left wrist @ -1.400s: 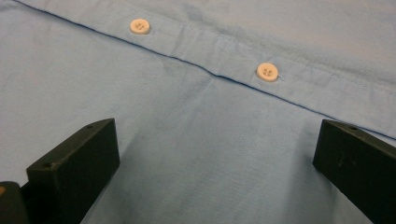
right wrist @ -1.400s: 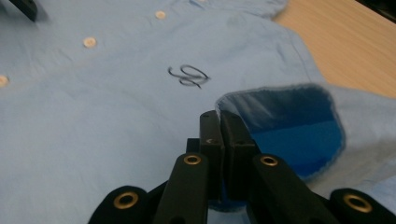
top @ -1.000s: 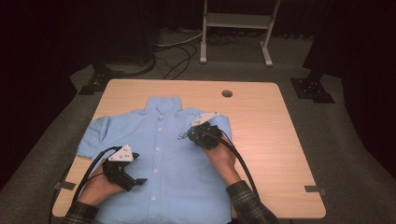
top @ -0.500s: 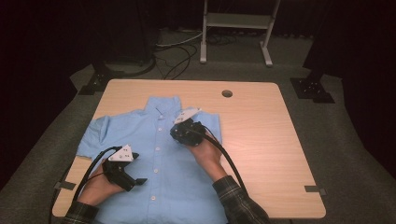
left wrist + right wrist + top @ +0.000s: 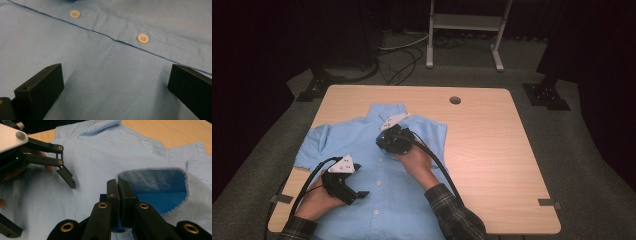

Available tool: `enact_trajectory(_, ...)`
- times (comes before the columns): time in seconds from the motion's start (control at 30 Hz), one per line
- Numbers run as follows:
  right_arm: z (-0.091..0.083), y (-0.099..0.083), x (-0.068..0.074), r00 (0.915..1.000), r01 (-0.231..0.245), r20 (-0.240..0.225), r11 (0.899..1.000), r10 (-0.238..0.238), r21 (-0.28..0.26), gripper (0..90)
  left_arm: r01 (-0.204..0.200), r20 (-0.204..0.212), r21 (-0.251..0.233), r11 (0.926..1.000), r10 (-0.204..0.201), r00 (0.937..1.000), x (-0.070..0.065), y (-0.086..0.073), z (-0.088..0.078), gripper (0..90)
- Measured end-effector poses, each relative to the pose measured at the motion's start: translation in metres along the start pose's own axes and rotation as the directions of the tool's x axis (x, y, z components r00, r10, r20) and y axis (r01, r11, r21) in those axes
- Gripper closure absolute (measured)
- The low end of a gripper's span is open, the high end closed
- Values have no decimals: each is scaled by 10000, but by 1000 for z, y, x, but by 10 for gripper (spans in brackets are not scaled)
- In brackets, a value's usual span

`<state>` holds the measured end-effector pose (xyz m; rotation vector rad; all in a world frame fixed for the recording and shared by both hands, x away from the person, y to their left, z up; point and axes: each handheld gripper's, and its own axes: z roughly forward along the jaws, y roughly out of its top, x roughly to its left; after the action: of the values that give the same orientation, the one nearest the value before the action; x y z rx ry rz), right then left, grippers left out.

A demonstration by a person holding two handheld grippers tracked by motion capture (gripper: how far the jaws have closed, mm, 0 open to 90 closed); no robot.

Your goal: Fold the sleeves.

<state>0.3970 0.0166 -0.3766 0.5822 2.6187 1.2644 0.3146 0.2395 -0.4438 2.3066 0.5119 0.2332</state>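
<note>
A light blue short-sleeved shirt (image 5: 362, 145) lies front up on the wooden table (image 5: 492, 150), collar at the far side. My right gripper (image 5: 384, 141) hovers over the shirt's chest, shut on the hem of the sleeve (image 5: 155, 187), which is pulled inward so its darker inside shows. Its own jaws (image 5: 117, 192) stand pressed together with blue cloth between them. My left gripper (image 5: 358, 193) rests low on the shirt's front, open, its fingers (image 5: 40, 87) spread on flat cloth just short of the button (image 5: 143, 38) placket. It also appears in the right gripper view (image 5: 37, 202).
Bare tabletop lies to the right of the shirt, with a round cable hole (image 5: 455, 100) near the far edge. A metal stand (image 5: 464, 22) and loose cables (image 5: 397, 55) sit on the floor beyond the table. Tape marks (image 5: 550, 203) sit near the front corners.
My right gripper has moved left from the shirt's right shoulder toward the chest, dragging the sleeve inward with it. The left gripper has stayed where it was.
</note>
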Motion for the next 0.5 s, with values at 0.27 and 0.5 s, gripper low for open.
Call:
enact_trajectory(0.27, 18, 11, 10, 9984, 312, -468, 9995, -313, -17, 881, -4, 3, 12, 10000, 4, 10000, 0, 0, 0, 0)
enact_trajectory(0.5, 26, 24, 21, 9953, 610, -751, 9981, -616, -109, 882, -18, -13, 0, 10000, 18, 10000, 0, 0, 0, 0)
